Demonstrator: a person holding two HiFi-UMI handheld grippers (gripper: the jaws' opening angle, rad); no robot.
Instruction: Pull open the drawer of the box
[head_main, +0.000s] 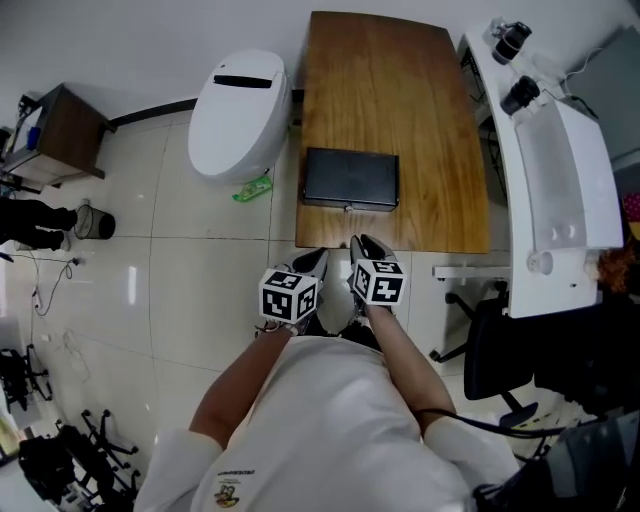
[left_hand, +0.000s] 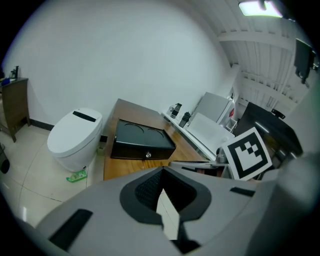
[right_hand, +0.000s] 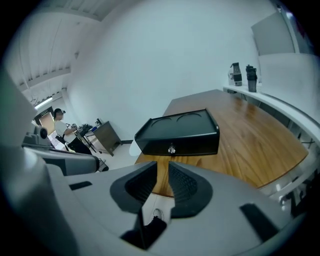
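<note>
A flat black box (head_main: 350, 176) lies on the wooden table (head_main: 390, 80), close to its near edge. The drawer front faces me, with a small metal knob (head_main: 348, 208) at its middle. Both grippers hover at the table's near edge, short of the box and touching nothing. My left gripper (head_main: 312, 262) has its tips together and holds nothing; in its own view the left gripper (left_hand: 162, 170) sits below and right of the box (left_hand: 142, 140). My right gripper (head_main: 362, 245) stands a little open. In the right gripper view the gripper (right_hand: 163, 162) lines up just below the knob (right_hand: 171, 149).
A white toilet (head_main: 238, 112) stands left of the table, with a green packet (head_main: 253, 188) on the tiled floor beside it. A white bench (head_main: 560, 170) with dark bottles runs along the table's right side. A black office chair (head_main: 500, 350) is at my right.
</note>
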